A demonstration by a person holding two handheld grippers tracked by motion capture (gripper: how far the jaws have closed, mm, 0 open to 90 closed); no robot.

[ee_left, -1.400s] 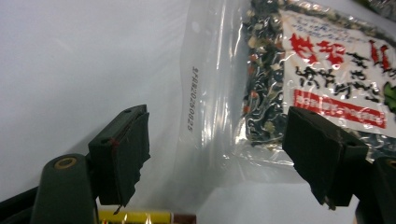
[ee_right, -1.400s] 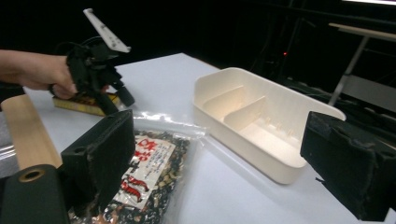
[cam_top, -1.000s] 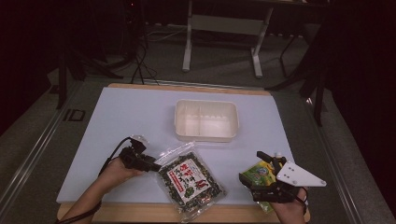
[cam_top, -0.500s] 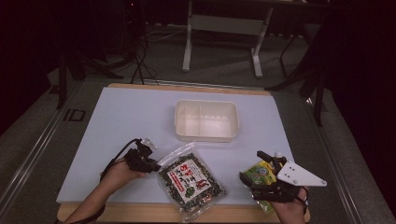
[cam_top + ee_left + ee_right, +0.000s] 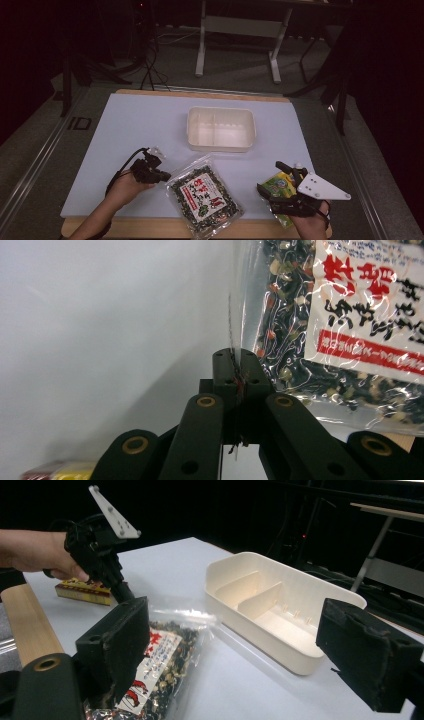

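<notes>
Fingers [image 5: 223, 371] on glossy clear bag [image 5: 295, 340]

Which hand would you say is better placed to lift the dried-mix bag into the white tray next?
Left. The left tongs are shut on the clear edge of the bag. The right tongs stand open at the yellow packet, apart from the bag. The tray lies just beyond.

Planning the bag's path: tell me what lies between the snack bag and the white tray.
Only bare table lies between the snack bag and the white tray, seen in the high view.
</notes>
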